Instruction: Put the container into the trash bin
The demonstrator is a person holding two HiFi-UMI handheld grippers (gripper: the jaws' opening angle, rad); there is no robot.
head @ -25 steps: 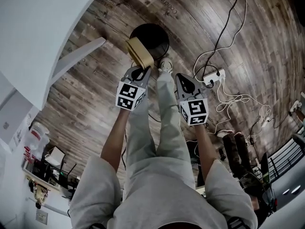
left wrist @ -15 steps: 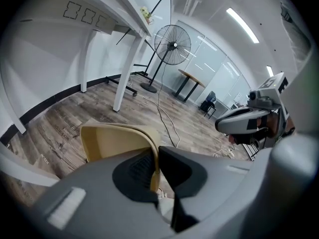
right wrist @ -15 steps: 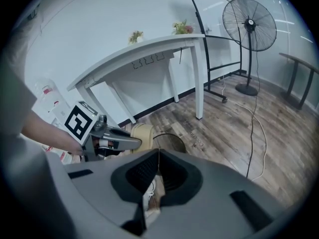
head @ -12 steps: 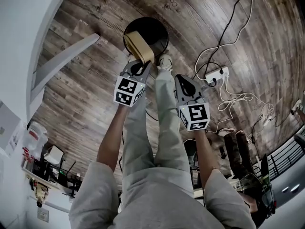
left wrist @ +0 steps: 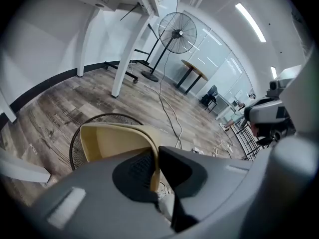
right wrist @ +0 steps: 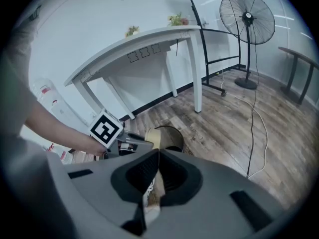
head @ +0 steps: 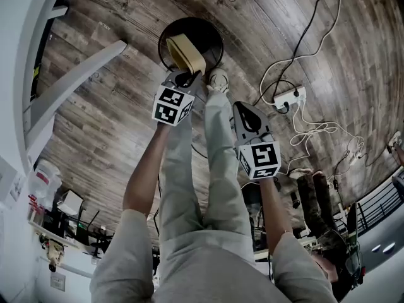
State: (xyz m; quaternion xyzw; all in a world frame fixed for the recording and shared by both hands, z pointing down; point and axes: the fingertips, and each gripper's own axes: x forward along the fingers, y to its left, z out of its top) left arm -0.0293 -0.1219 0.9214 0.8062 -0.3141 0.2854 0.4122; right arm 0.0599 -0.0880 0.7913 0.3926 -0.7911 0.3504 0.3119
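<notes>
Your left gripper (head: 184, 79) has its 2 jaws clamped on the tan container (head: 183, 52) wall. Right gripper (head: 242, 109) jaws together, empty. Container is upper centre, over the trash bin (head: 213, 33), long axis up-frame.

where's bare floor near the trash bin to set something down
Bare wood floor lies between the white table leg and the trash bin, and beyond the bin. Right of the person's legs it is crowded: power strip and tangled cables.
</notes>
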